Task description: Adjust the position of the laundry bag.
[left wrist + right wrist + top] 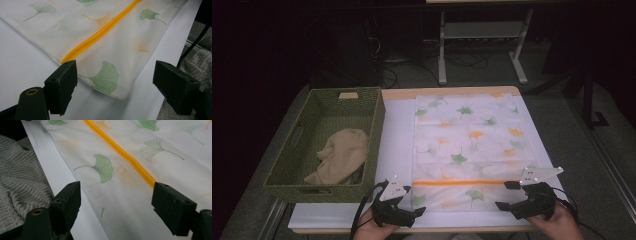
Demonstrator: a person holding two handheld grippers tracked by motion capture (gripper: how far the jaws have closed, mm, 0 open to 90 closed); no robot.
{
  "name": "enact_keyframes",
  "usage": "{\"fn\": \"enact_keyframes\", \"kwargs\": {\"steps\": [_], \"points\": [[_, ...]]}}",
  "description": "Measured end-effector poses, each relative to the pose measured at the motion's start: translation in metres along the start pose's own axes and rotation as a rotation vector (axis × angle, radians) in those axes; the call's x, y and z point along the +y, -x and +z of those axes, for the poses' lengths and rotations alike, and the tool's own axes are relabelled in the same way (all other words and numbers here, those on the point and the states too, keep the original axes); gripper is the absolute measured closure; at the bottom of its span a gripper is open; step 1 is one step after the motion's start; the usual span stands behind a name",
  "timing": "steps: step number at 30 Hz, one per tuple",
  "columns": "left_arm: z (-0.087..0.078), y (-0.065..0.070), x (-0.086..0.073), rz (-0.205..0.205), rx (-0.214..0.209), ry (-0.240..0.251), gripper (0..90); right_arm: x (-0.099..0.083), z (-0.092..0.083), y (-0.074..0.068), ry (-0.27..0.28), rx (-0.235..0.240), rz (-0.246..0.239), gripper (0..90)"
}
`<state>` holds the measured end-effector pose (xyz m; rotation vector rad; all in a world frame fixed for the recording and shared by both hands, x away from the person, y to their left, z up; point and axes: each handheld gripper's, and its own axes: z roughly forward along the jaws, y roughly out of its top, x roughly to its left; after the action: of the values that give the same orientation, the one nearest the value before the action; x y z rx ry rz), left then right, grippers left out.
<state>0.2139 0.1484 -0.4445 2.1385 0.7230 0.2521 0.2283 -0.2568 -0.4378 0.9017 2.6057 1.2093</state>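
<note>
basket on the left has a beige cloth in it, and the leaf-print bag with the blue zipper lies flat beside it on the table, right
Not quite: the zipper is orange, not blue, as the left gripper view shows. The rest holds: in the high view the basket on the left has a beige cloth in it, and the leaf-print bag lies flat beside it on the table.

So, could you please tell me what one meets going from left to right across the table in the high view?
Green woven basket holding a beige cloth → left gripper, jaws open → white mesh bag with ginkgo-leaf print → right gripper, jaws open, at the bag's near right corner.
</note>
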Motion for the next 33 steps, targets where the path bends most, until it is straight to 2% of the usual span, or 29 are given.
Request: {"fn": "enact_keyframes", "kwargs": {"steps": [8,13,14,17,18,20,25,28,31,32,33], "points": [[0.008,-0.005,0.000,-0.007,-0.016,-0.003,19.5,-0.001,0.002,0.007,-0.003,0.012,0.016,22.5],[0.007,-0.006,0.003,-0.025,-0.008,-0.001,19.4,-0.002,-0.002,0.010,0.011,0.002,0.031,22.0],[0.007,-0.006,0.006,-0.036,0.003,0.022,19.4,-0.002,-0.006,0.012,0.018,-0.008,0.040,21.2],[0.009,-0.005,0.011,-0.040,-0.001,0.025,19.3,-0.001,-0.012,0.015,0.027,-0.022,0.054,21.2],[0.011,-0.004,0.017,-0.049,-0.008,0.037,19.3,0.000,-0.018,0.019,0.033,-0.041,0.079,20.8],[0.014,-0.003,0.021,-0.050,-0.014,0.043,19.5,0.002,-0.023,0.023,0.038,-0.051,0.098,20.4],[0.021,0.001,0.034,-0.028,-0.034,0.032,22.2,0.007,-0.038,0.036,0.033,-0.107,0.152,22.1],[0.028,0.002,0.044,-0.037,-0.044,0.033,22.2,0.012,-0.047,0.043,0.042,-0.130,0.175,25.1],[0.033,0.003,0.052,-0.044,-0.046,0.027,21.6,0.015,-0.051,0.050,0.033,-0.156,0.173,25.3],[0.037,0.006,0.061,-0.042,-0.053,0.026,20.2,0.018,-0.054,0.056,0.022,-0.169,0.196,27.9],[0.037,0.006,0.061,-0.042,-0.053,0.026,20.2,0.018,-0.056,0.058,0.023,-0.174,0.203,28.5]]}}
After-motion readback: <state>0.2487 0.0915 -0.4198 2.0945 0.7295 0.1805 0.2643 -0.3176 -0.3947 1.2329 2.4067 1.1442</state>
